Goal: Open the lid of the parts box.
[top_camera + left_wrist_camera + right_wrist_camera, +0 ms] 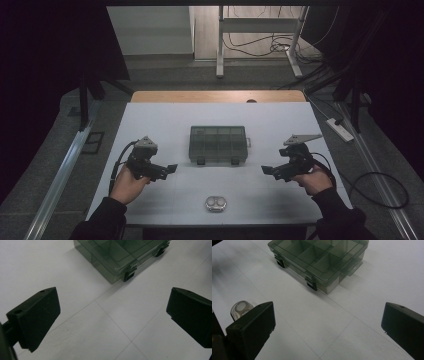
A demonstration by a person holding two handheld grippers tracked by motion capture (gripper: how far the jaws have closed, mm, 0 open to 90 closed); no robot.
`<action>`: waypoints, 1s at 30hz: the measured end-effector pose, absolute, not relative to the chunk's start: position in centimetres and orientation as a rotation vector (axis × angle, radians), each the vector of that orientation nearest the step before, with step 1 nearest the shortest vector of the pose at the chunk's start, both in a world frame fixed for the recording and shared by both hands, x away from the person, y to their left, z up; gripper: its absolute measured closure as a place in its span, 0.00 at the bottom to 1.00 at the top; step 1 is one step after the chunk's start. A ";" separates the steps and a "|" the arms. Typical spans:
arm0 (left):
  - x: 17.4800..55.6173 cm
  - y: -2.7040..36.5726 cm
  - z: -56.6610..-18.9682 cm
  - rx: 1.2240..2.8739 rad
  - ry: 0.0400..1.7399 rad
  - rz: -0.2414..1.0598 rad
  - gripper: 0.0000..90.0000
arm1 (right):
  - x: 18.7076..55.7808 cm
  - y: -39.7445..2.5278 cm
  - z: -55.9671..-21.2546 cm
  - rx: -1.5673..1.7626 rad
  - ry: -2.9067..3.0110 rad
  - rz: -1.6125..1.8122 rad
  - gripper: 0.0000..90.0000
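Box [218, 143] sits centred between my left gripper [171, 169] and right gripper [265, 170], long axis crosswise; both jaws released, equally near.

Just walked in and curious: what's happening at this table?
A person holds the left gripper and the right gripper above a white table, both open and empty. Between them sits a closed smoky compartment box. A small clear two-well case lies nearer the person. Nothing is being touched.

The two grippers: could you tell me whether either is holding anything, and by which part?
Nothing is held: the left gripper and right gripper are both open above the table.
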State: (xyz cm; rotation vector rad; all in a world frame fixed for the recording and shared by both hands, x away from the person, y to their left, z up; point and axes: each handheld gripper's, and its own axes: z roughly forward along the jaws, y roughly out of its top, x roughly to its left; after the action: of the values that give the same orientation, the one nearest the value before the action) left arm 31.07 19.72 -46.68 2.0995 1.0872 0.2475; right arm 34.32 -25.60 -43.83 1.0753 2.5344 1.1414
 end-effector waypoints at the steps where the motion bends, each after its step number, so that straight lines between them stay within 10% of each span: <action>1: 31.2 19.6 -46.7 2.102 1.082 0.249 0.00 | 34.5 -25.5 -43.9 1.076 2.536 1.142 0.00; 30: 35.2 17.4 -46.9 2.111 1.097 0.215 0.00 | 37.5 -22.4 -44.7 1.076 2.554 1.055 0.00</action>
State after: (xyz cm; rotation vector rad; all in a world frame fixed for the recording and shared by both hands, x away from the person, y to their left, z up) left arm 35.25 17.43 -46.94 2.1115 1.0974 0.2146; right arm 37.48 -22.35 -44.66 1.0759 2.5535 1.0550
